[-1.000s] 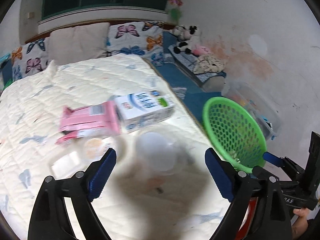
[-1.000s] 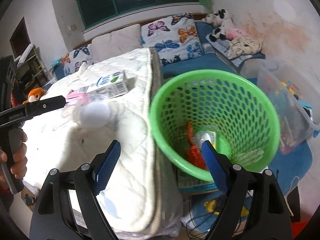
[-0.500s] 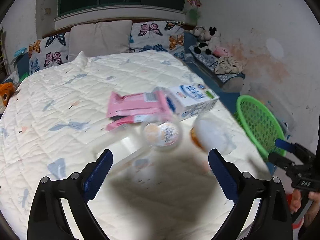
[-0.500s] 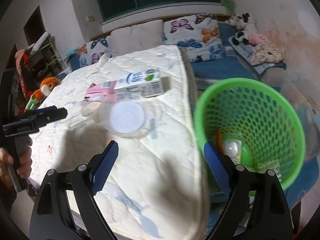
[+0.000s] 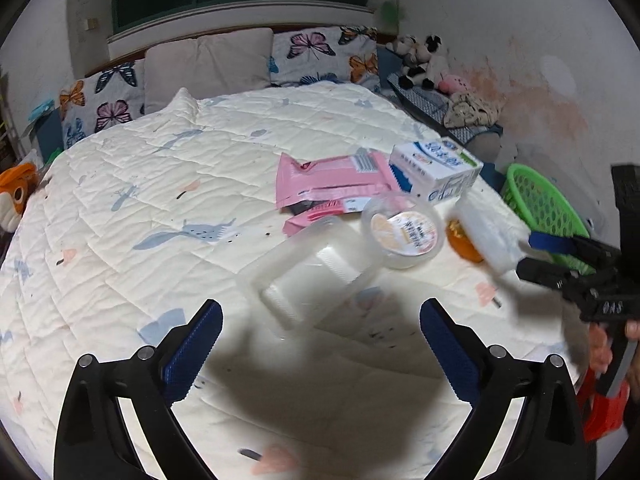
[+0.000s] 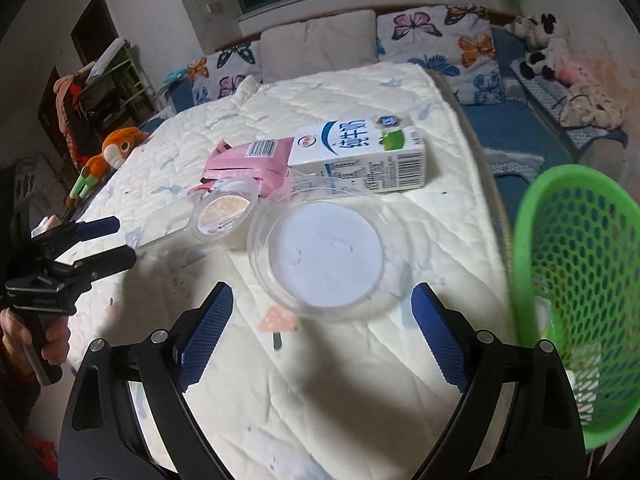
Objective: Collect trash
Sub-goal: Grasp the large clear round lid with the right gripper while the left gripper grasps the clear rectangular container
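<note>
My left gripper [image 5: 320, 334] and right gripper [image 6: 322, 318] had just been opening, nothing between them; the white rectangular milk carton [image 6: 360, 158] lay flat, long axis seemingly running toward the green mesh plastic basket [image 6: 576, 264].

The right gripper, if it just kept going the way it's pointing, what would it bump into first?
Most likely the wide clear plastic lid lying on the quilt. It sits just ahead of the right gripper, between its open fingers, though the depth is hard to judge.

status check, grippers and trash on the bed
Left gripper and right gripper open, empty, jaws just widened. Clear round container ahead of right. Green basket beside bed. Nothing blocking.
</note>
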